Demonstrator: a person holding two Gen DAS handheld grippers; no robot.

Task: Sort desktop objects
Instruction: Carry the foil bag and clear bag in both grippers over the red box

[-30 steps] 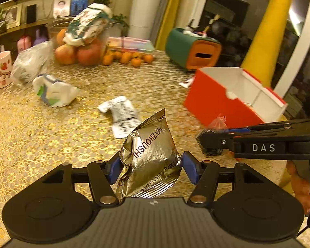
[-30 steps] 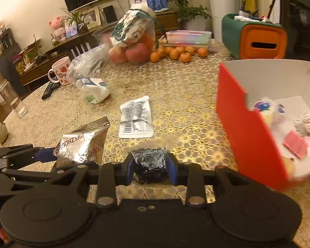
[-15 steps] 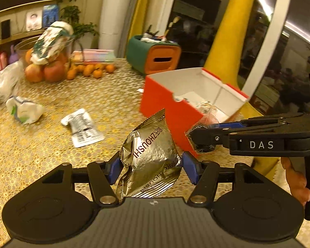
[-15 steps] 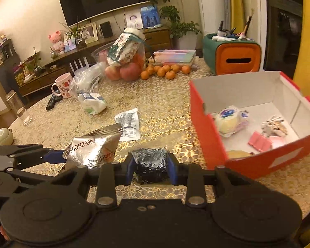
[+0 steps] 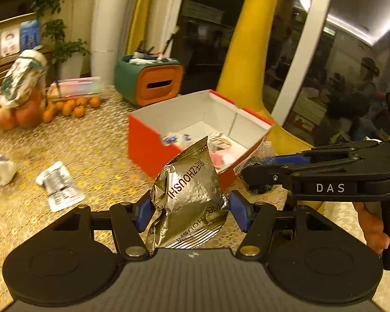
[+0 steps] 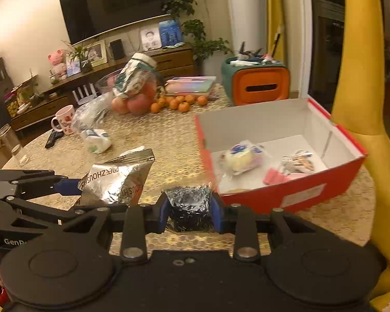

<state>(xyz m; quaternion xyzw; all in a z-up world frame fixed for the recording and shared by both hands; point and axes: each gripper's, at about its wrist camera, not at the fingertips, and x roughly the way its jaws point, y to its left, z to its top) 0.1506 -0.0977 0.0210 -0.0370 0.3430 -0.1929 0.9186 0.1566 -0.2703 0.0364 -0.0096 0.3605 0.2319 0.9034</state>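
We see the left claw (image 5: pixel 189 208) clamped on a crinkled silver foil packet (image 5: pixel 189 195), its blue pads pressing the packet's two sides, so the jaws stand partly apart around it. The packet is held clear of the bench (image 5: pixel 91 150), just on the near side of the red box (image 5: pixel 145 143). The right claw (image 6: pixel 188 209) is closed tight on a small dark, glittery wrapper (image 6: pixel 188 202), likewise lifted above the bench and close to the box's near left corner. In the left wrist view the right claw (image 5: pixel 249 174) reaches in from the right with a hand (image 5: pixel 374 223) on its grip.

The red box (image 6: pixel 286 197) sits open toward the right, white inside, holding a clear-wrapped pale round item (image 6: pixel 240 157), a pink piece (image 6: pixel 273 176) and a small crumpled wrapper (image 6: pixel 297 162). On the bench to the left lie a flat white sachet (image 5: pixel 59 186) and a crumpled white packet (image 6: pixel 97 139). Farther off we see small oranges (image 6: pixel 179 102) and a green and orange container (image 6: pixel 257 83).
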